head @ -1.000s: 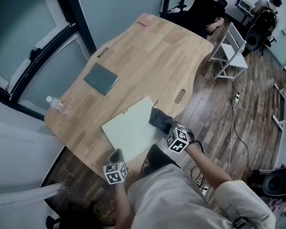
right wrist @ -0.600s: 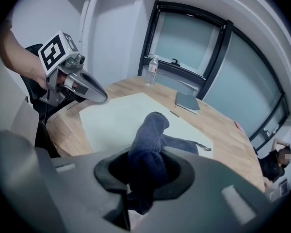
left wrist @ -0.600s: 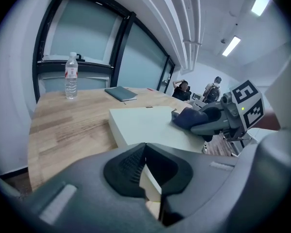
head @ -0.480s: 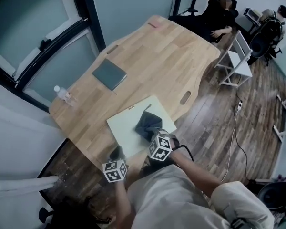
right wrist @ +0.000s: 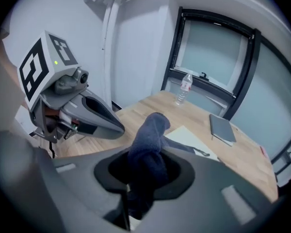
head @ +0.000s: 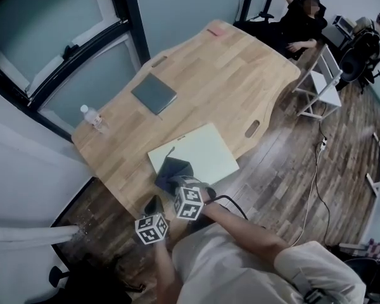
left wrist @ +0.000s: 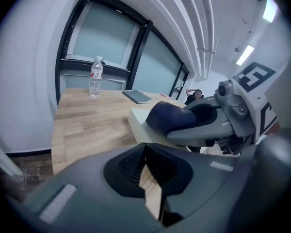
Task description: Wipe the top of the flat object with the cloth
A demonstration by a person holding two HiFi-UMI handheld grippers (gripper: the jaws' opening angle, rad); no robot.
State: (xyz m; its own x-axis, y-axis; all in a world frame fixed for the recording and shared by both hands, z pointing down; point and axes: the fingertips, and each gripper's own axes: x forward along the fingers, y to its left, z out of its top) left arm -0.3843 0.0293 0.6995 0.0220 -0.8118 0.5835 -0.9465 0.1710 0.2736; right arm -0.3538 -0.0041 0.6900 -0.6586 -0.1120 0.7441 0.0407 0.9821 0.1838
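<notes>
Gripping the cloth (head: 170, 170) with the right tongs (head: 177, 183), clamped on a bunched fold, pressed down on the near left corner of the pale board (head: 202, 149). Holding the left tongs (head: 154, 204) closed on nothing, at the near edge of the bench (head: 228, 75), just beside that corner and off the board. Judging mid-wipe, with most of the board top lying beyond the cloth. Risks from here: shoving the whole board across the bench, with nothing pinning it; running the cloth off the corner and snagging it on the board edge, given a spot so near that edge; wiping with a lump rather than a flat pad, given the bunching, hence thin contact and missed strips; bumping the left tongs on a pull toward the body. Only container: a clear bottle (head: 92, 118), capped, upright, well apart at the left bench edge; fill level not readable.
</notes>
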